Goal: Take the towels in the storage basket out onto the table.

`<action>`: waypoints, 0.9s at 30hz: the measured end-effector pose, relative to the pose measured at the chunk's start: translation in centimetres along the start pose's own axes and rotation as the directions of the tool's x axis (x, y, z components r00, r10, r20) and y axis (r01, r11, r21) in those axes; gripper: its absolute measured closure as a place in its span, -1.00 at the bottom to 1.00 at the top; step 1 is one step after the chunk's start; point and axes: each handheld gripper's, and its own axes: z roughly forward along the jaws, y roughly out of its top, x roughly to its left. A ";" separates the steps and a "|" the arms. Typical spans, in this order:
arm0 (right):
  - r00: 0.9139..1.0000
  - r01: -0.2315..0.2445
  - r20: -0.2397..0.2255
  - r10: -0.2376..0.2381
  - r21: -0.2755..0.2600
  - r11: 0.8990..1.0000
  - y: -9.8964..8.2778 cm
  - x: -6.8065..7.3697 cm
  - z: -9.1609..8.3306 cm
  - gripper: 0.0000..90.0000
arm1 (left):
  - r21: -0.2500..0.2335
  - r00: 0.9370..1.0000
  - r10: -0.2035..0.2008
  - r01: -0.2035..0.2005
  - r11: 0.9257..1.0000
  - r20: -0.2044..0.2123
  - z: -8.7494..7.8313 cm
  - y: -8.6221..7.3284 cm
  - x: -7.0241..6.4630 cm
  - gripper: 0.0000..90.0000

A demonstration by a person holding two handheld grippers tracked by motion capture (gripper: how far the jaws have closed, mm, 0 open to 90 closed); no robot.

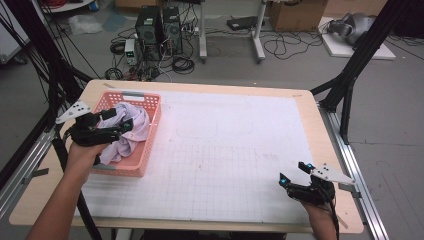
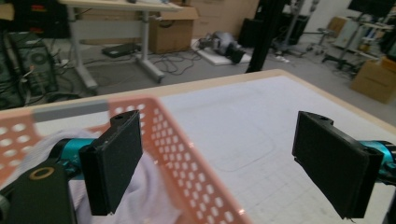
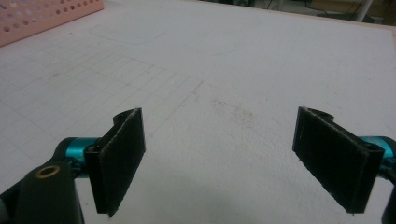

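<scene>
Hovering over the pink perforated plastic basket (image 1: 145, 107), the left claw (image 1: 120, 121) gaped wide above the crumpled lilac cloth (image 1: 134, 131) inside; soft and light, it seemed best pinched at a raised fold

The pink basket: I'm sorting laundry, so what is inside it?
A crumpled pale lilac cloth lies in the basket, with the open left gripper at it. Whatever may lie beneath the cloth is covered.
</scene>
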 end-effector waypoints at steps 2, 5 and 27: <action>1.000 0.010 -0.002 -0.010 -0.003 1.000 0.0 0.1 0.0 -0.65 | 0.028 0.999 -0.004 0.005 1.000 -0.040 0.1 -0.1 0.7 -0.63; 1.000 0.015 -0.005 -0.015 0.001 1.000 0.0 0.2 0.1 -0.65 | 0.094 0.996 0.007 0.001 0.996 -0.092 0.7 -0.2 1.9 -0.63; 0.999 0.033 -0.014 -0.032 0.023 0.999 -0.1 0.3 0.7 -0.65 | 0.516 0.968 0.071 0.065 0.854 -0.239 6.5 -3.9 6.0 -0.62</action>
